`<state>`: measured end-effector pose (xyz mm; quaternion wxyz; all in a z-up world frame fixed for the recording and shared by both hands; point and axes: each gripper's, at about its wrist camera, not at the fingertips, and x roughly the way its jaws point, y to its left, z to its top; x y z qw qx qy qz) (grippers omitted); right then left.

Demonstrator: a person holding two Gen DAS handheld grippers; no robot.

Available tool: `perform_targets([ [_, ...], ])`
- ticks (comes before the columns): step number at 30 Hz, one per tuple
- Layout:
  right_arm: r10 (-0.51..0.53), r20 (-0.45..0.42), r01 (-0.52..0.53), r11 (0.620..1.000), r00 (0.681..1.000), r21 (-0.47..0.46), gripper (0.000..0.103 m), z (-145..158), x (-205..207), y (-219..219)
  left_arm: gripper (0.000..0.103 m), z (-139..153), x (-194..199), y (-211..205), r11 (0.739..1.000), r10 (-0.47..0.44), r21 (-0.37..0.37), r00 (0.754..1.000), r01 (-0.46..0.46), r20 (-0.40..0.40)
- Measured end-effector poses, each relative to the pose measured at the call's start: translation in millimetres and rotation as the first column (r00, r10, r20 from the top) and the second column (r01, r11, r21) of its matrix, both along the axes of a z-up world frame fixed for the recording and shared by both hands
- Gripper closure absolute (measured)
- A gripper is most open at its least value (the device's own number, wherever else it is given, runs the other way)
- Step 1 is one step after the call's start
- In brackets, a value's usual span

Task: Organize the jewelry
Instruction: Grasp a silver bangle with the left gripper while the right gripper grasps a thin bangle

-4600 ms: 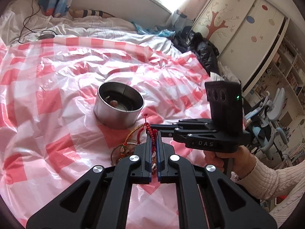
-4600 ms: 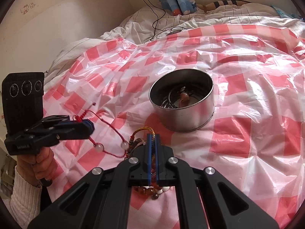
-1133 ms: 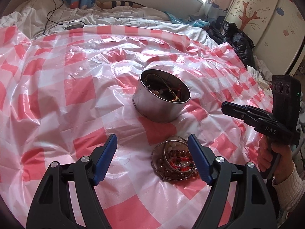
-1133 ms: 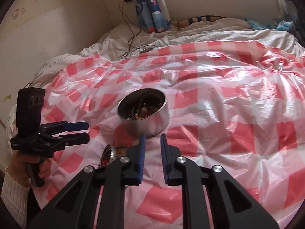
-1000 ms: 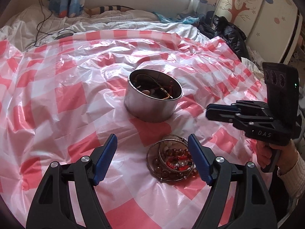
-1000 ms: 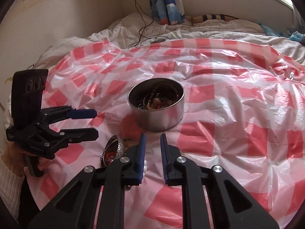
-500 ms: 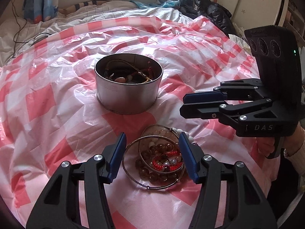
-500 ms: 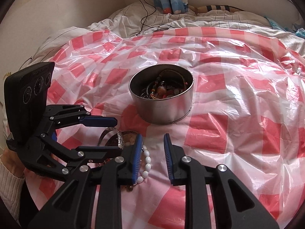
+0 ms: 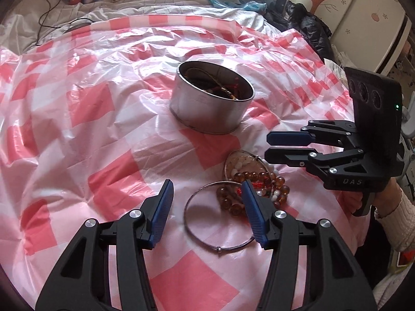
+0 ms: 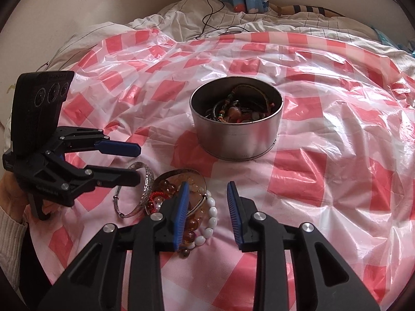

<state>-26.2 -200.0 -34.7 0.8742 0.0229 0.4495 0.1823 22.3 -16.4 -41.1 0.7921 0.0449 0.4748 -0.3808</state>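
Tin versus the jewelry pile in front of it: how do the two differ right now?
The tin stands upright with tangled pieces contained inside; the pile lies loose and flat on the checked sheet. The tin sits farther off; the pile lies just under both open grippers. Both hold beaded pieces.

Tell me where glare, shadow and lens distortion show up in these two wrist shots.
Left wrist view: dark fisheye corners, window glare streaking the crinkled pink-and-white checked plastic sheet, and a soft shadow beside the thin silver wire bangle. Right wrist view: the same curved vignette, white sheen on the sheet's right half, and the round grey metal tin staying sharp.
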Motion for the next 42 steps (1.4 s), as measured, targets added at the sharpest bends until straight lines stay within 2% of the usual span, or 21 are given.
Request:
perform_targets([
  [4,0.001,0.012,-0.001,1.0,1.0,-0.002,0.073,1,-1,2,0.051,0,1,4,1.0,0.019,0.016,1.0,-0.019,0.018],
  [6,-0.006,0.013,0.006,1.0,1.0,0.0,0.073,1,0,1,0.053,-3,-2,-3,0.995,0.014,0.096,0.998,-0.02,0.063],
  [8,-0.013,0.012,0.013,1.0,1.0,-0.001,0.073,0,1,-1,0.079,-10,-5,-11,0.984,-0.009,0.177,0.996,-0.006,0.084],
  [9,-0.015,0.011,0.015,1.0,1.0,-0.002,0.073,0,1,-1,0.083,-12,-6,-13,0.979,-0.017,0.205,0.995,-0.003,0.095],
  [10,-0.016,0.01,0.016,1.0,1.0,-0.003,0.073,0,1,-1,0.095,-13,-8,-15,0.976,-0.031,0.218,0.994,0.008,0.101],
  [12,-0.019,0.013,0.019,1.0,1.0,-0.003,0.073,0,2,-1,0.099,-11,-12,-16,0.974,-0.043,0.224,0.993,0.016,0.114],
  [15,-0.013,0.018,0.013,1.0,1.0,-0.001,0.073,0,2,0,0.1,0,-15,-9,0.981,-0.022,0.194,0.99,-0.005,0.139],
  [18,-0.001,0.014,0.001,1.0,1.0,-0.01,0.073,-2,3,3,0.1,13,-11,7,0.985,0.05,0.155,0.984,-0.077,0.169],
  [24,0.021,0.005,-0.021,0.999,1.0,-0.038,0.073,-7,4,11,0.1,27,1,37,0.972,0.195,0.091,0.963,-0.215,0.189],
  [27,0.011,-0.008,-0.011,0.999,1.0,-0.043,0.08,-11,7,10,0.1,29,3,40,0.971,0.208,0.079,0.961,-0.225,0.185],
  [32,0.036,-0.016,-0.037,0.997,0.999,-0.072,0.087,-16,8,19,0.099,28,2,37,0.973,0.2,0.076,0.963,-0.217,0.183],
  [36,0.06,0.025,-0.058,0.996,0.998,-0.062,0.097,-8,3,21,0.099,27,2,37,0.972,0.204,0.076,0.962,-0.221,0.182],
  [42,0.053,0.094,-0.052,0.999,0.994,-0.008,0.097,11,-2,14,0.099,28,4,35,0.973,0.207,0.069,0.962,-0.222,0.18],
])
